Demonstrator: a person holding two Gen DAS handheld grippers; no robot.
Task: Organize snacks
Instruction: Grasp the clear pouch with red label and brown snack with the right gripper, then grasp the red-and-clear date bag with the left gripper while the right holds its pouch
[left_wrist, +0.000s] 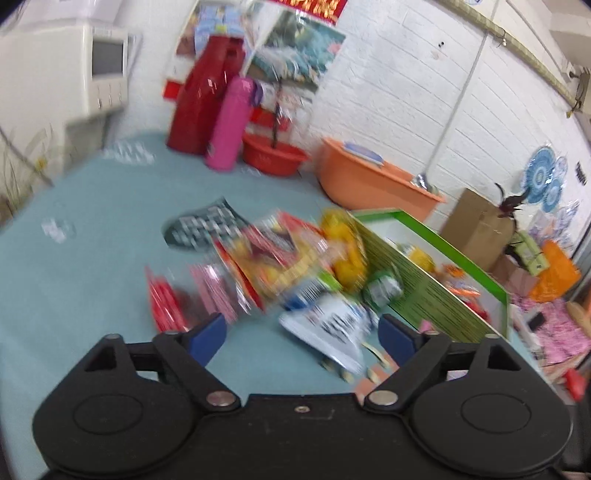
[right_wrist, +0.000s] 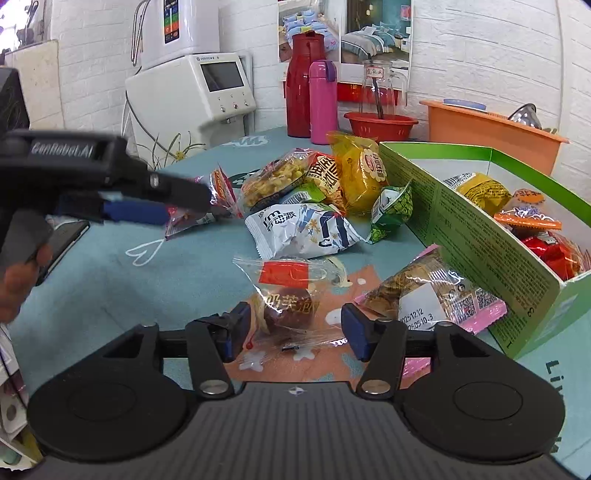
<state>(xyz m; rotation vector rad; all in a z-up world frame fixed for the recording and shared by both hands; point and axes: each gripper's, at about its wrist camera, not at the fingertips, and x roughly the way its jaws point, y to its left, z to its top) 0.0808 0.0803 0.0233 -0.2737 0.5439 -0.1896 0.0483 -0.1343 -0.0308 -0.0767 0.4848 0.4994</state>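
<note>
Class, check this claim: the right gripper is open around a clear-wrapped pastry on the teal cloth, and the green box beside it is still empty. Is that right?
Not quite. The right gripper is open around the clear-wrapped pastry on the teal cloth, but the green box is not empty: the right wrist view shows several snack packets inside.

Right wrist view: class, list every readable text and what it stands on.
"GenRobot.AI": left gripper.
"2025.12.12": pink-edged packet, partly cut.
"Liv": tablecloth, cut off.
Chinese print on clear packet and white packet: characters show, not transcribed.
Box print: too small.
Left wrist view: blurred.
</note>
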